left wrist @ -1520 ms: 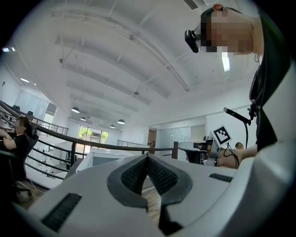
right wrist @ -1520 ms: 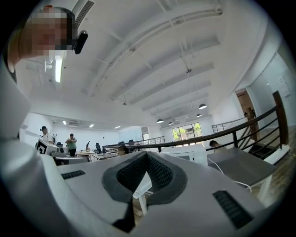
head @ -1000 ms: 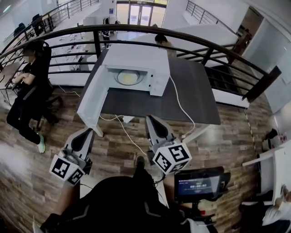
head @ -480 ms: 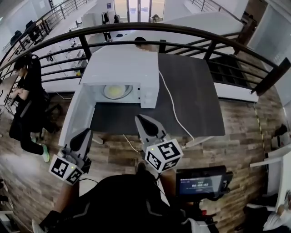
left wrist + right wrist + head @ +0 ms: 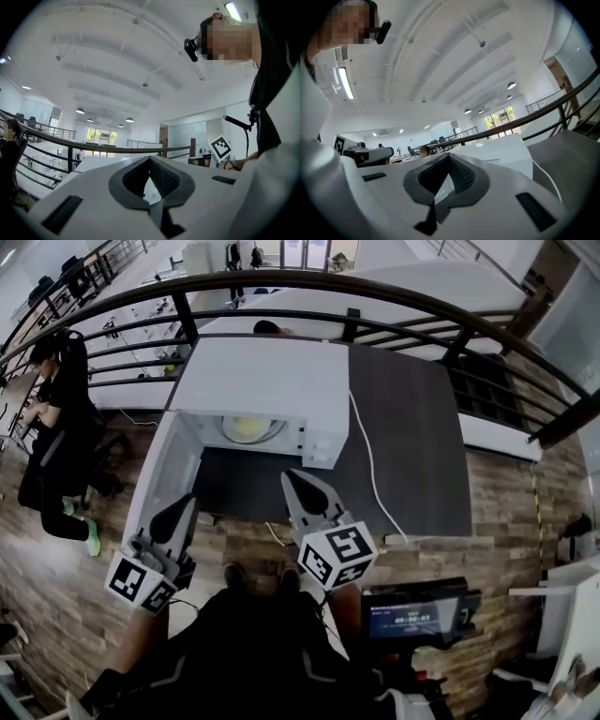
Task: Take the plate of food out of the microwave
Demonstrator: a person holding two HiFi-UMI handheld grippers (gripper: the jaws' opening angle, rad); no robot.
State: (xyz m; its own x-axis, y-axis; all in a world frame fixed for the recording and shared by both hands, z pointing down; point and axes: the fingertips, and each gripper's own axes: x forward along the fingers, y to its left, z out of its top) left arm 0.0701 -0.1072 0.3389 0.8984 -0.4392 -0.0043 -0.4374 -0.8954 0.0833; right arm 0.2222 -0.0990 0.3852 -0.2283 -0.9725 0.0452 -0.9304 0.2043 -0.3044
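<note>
A white microwave (image 5: 267,376) stands on a dark grey table (image 5: 417,446) with its door (image 5: 161,482) swung open to the left. Inside it lies a plate of yellow food (image 5: 248,428). My left gripper (image 5: 186,503) is held low in front of the open door, shut and empty, well short of the oven. My right gripper (image 5: 292,480) is shut and empty too, its tip over the table's front edge, below the microwave's control side. In the right gripper view the microwave (image 5: 499,154) shows past the closed jaws. The left gripper (image 5: 150,159) points up toward the ceiling.
A white power cable (image 5: 372,470) runs from the microwave across the table and off its front edge. A dark railing (image 5: 309,282) curves behind the table. A person in black (image 5: 56,418) is at the far left. A small screen (image 5: 412,615) sits at the lower right.
The view has come closer to the table and tilted down, so the microwave looms larger. Both grippers stayed shut; the right one's tip now reaches the table's front edge.
</note>
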